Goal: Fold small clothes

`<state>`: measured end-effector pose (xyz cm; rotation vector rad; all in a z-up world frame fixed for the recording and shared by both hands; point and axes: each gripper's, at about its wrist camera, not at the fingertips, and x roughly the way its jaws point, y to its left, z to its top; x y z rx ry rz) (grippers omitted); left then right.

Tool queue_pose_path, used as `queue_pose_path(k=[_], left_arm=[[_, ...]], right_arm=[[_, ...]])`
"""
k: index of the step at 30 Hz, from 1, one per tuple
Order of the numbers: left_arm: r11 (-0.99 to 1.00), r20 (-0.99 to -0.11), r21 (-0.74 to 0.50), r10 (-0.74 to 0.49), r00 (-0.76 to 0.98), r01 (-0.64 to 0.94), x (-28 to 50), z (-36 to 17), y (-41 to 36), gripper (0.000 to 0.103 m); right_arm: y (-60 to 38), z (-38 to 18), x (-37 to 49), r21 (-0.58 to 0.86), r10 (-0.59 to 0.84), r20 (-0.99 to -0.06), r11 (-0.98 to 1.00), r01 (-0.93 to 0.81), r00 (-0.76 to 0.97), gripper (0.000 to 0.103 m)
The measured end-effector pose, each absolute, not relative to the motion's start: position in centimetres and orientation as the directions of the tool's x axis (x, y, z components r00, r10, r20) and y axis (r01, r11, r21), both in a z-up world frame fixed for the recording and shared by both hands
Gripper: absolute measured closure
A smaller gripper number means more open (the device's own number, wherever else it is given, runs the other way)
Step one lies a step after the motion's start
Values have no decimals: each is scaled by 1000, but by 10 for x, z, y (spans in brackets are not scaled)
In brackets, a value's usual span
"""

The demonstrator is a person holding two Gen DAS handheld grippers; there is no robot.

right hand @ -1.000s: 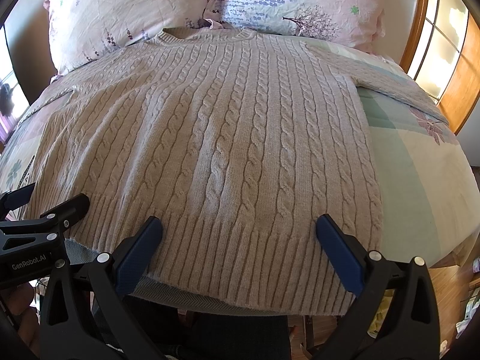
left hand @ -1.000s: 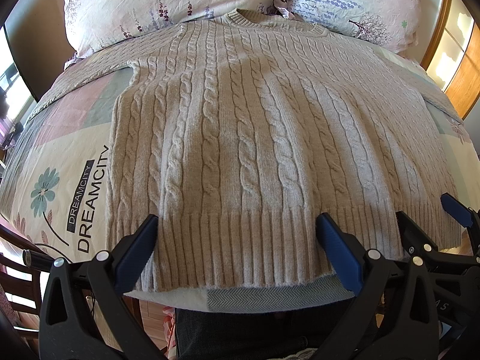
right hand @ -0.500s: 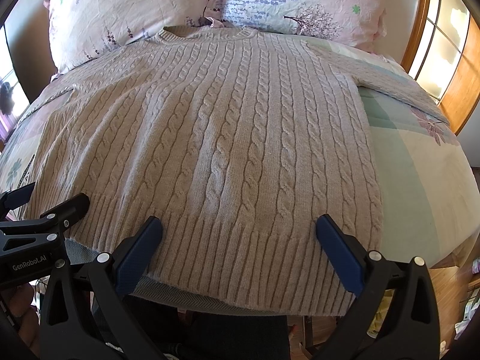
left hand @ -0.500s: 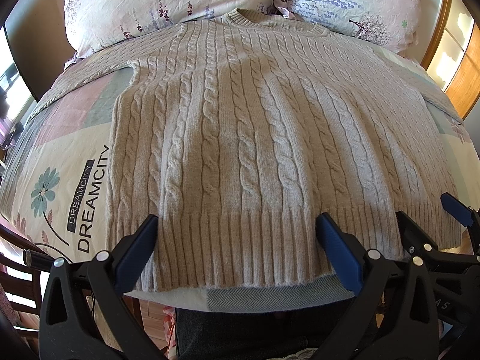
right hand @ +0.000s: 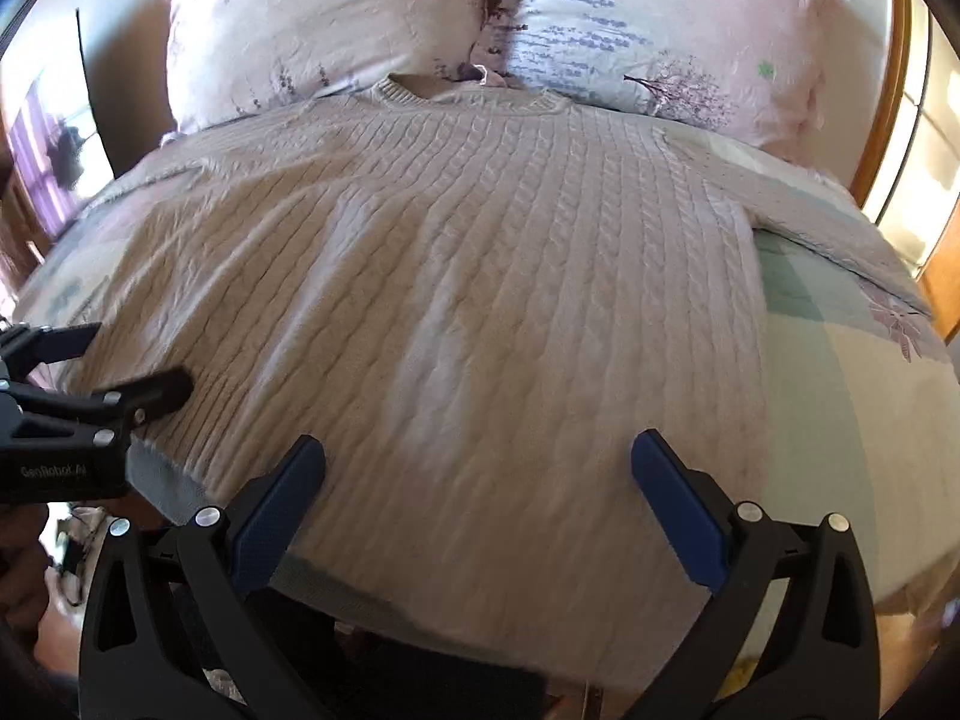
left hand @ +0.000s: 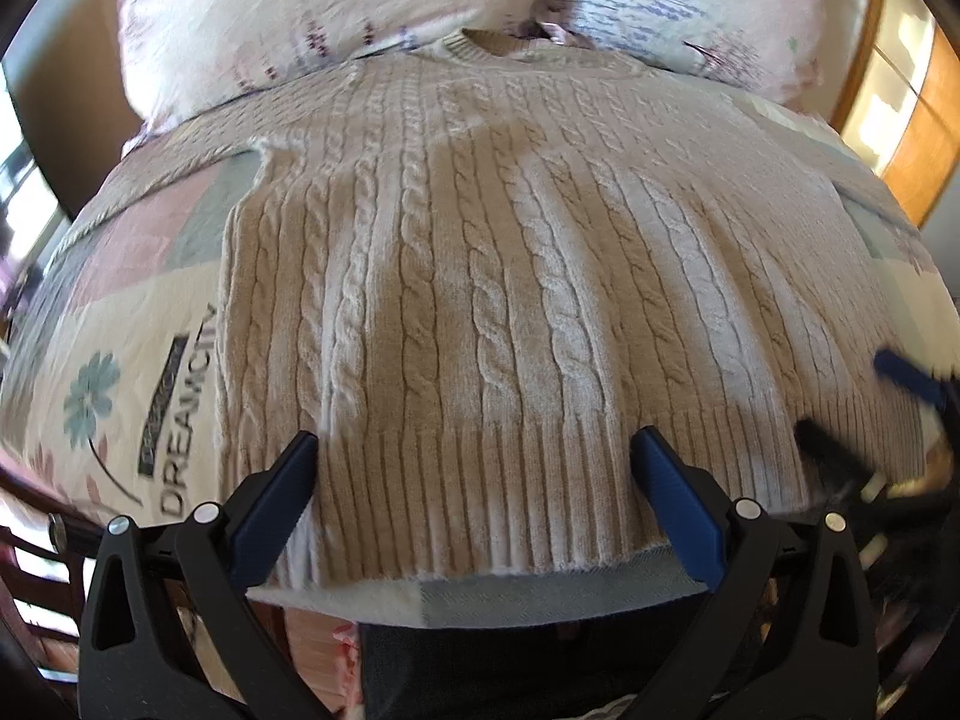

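Observation:
A beige cable-knit sweater point(left hand: 510, 276) lies flat and face up on the bed, collar at the far end, sleeves spread to both sides. It also fills the right wrist view point(right hand: 480, 312). My left gripper point(left hand: 474, 468) is open and empty, just above the ribbed hem near its left part. My right gripper point(right hand: 477, 468) is open and empty over the hem's right part. Each gripper shows at the edge of the other's view: the right one point(left hand: 858, 414), the left one point(right hand: 120, 366).
Two floral pillows point(right hand: 660, 36) lean at the head of the bed. The patchwork quilt point(left hand: 138, 348) with "DREAMCITY" print shows on the left, a pale green patch point(right hand: 840, 396) on the right. A wooden frame point(right hand: 900, 90) stands at the far right.
Both grippers have moved forward and lifted a little over the hem; the views are blurred by motion. Both stay open.

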<state>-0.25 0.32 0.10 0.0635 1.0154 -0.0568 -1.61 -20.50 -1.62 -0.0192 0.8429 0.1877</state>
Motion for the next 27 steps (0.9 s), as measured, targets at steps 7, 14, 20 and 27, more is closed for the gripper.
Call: queue_pose_path(k=[7,14,20,27], left_arm=[[973,-708,-232,-158,689,-15,41,42,100,2],[980,-620,-191,-81,780,-51,83,48,168,2],[952,-687,-211,17,726,-222,119,37,235,2],[792,-658,-477,-33,753,-382,123,23,325,3]], right_arm=[[-414,30,45,382,34,-615,887,260,787,9],[-603,-28,99,626,-32,-691,475,619,722,63],[-650,-46,118,642,-97,-693,367,673,714,82],[-592,19,151,463,-295,-602,628,626,742,96]])
